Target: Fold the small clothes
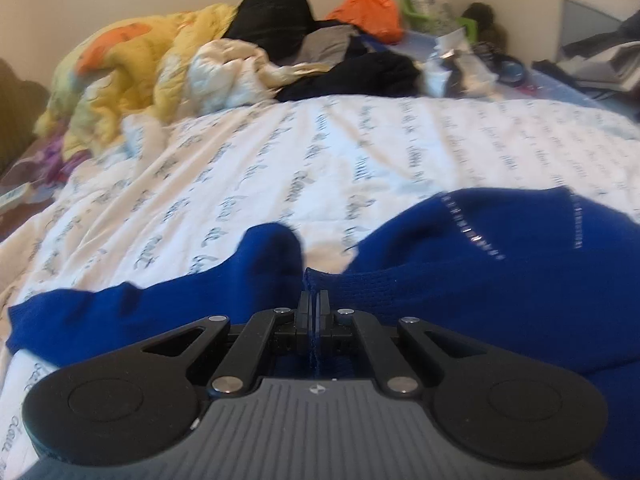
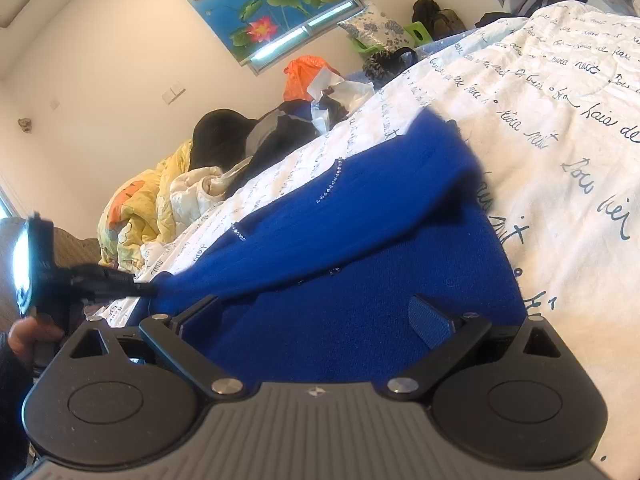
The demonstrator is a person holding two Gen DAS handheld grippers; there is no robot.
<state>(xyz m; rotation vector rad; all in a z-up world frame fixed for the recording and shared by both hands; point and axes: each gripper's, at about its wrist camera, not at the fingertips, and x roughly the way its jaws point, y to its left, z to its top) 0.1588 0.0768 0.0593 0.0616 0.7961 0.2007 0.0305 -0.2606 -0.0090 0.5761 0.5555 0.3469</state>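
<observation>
A royal-blue knit sweater [image 1: 460,280] with thin lines of rhinestones lies on the white bedsheet [image 1: 280,152] printed with blue script. My left gripper [image 1: 314,298] is shut on a raised edge of the sweater, and a sleeve trails off to its left. In the right wrist view the sweater [image 2: 360,208] is pulled into a taut fold toward the left gripper [image 2: 146,289], which a hand [image 2: 28,336] holds. My right gripper [image 2: 316,316] stands open low over the sweater's body, its fingers [image 2: 430,320] wide apart and pressing on nothing.
A yellow quilt [image 1: 132,64], a cream jacket [image 1: 232,68], black clothes [image 1: 272,20] and an orange bag [image 1: 368,8] are heaped at the far side of the bed. Small clutter [image 1: 460,60] lies at the far right. Bare sheet [image 2: 560,140] stretches right of the sweater.
</observation>
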